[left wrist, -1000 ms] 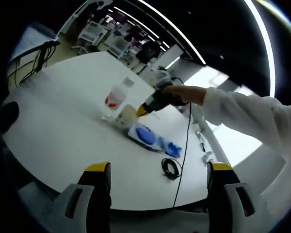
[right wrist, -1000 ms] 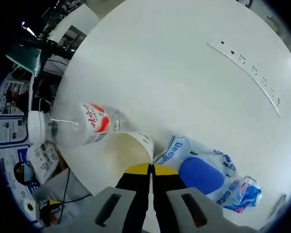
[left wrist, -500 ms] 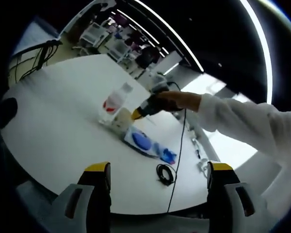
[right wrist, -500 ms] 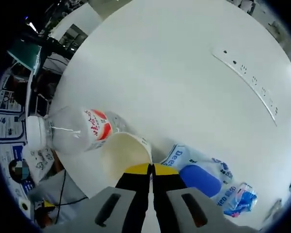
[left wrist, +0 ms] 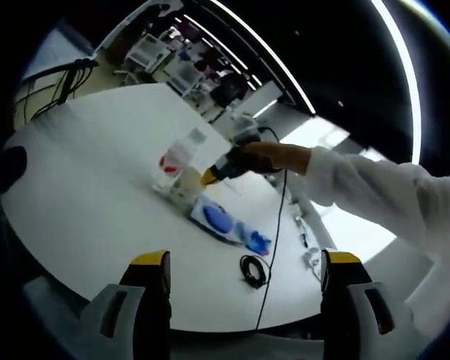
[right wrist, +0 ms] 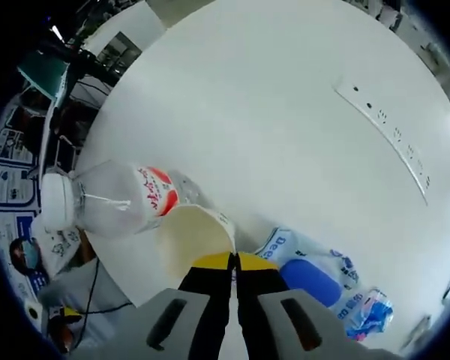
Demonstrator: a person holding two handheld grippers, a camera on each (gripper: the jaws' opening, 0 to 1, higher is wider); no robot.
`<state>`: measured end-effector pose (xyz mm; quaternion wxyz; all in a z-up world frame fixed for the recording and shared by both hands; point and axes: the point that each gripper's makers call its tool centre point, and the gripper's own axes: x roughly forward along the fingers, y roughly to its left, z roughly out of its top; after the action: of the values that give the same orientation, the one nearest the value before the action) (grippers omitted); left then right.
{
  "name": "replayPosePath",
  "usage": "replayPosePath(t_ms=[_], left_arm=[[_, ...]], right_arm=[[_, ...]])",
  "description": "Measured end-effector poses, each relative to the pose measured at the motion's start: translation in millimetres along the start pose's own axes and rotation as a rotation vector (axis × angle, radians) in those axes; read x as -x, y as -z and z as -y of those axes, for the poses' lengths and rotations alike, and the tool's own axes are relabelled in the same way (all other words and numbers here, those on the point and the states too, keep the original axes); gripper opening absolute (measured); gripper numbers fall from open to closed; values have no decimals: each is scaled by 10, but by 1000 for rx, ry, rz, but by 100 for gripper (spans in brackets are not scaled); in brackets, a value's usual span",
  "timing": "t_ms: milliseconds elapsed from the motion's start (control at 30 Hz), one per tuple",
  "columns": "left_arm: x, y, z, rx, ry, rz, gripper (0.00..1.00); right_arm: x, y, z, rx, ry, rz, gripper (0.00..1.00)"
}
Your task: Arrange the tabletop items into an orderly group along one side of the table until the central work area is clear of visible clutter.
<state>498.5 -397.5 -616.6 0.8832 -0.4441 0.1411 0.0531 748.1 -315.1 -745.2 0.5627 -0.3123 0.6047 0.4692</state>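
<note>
On the round white table (left wrist: 82,202) a clear bottle (left wrist: 178,152) with a red label and white cap stands upright. A cream paper cup (left wrist: 186,182) is right beside it, and a blue-and-white tissue pack (left wrist: 221,220) lies just past the cup. My right gripper (left wrist: 210,176), held by a hand in a white sleeve, is on the cup. In the right gripper view the right gripper (right wrist: 233,260) is shut on the paper cup's (right wrist: 191,234) rim, with the bottle (right wrist: 127,202) close on the left and the tissue pack (right wrist: 315,276) on the right. My left gripper (left wrist: 245,259) hovers open above the table's near edge.
A coiled black cable (left wrist: 253,271) lies near the table's front edge, its cord running up toward the hand. A white power strip (right wrist: 390,135) lies across the far side. A dark object (left wrist: 11,169) sits at the table's left edge. Desks and chairs stand beyond.
The right gripper keeps its hold on the cup and has come closer to the bottle, which looms larger. The left gripper view has shifted slightly; its jaws stay open.
</note>
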Motion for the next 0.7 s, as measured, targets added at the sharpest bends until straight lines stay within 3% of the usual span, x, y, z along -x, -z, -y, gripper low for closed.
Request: replayPosePath(t_ms=[233, 500, 700], left_arm=[[-6, -6, 3, 15, 10, 3, 79], [-11, 0, 14, 32, 20, 6, 79], [-18, 12, 18, 44, 26, 3, 79]], right_arm=[[42, 68, -58, 58, 11, 13, 0], [-24, -106, -43, 110, 9, 21, 1], [-46, -223, -49, 162, 16, 44, 10]])
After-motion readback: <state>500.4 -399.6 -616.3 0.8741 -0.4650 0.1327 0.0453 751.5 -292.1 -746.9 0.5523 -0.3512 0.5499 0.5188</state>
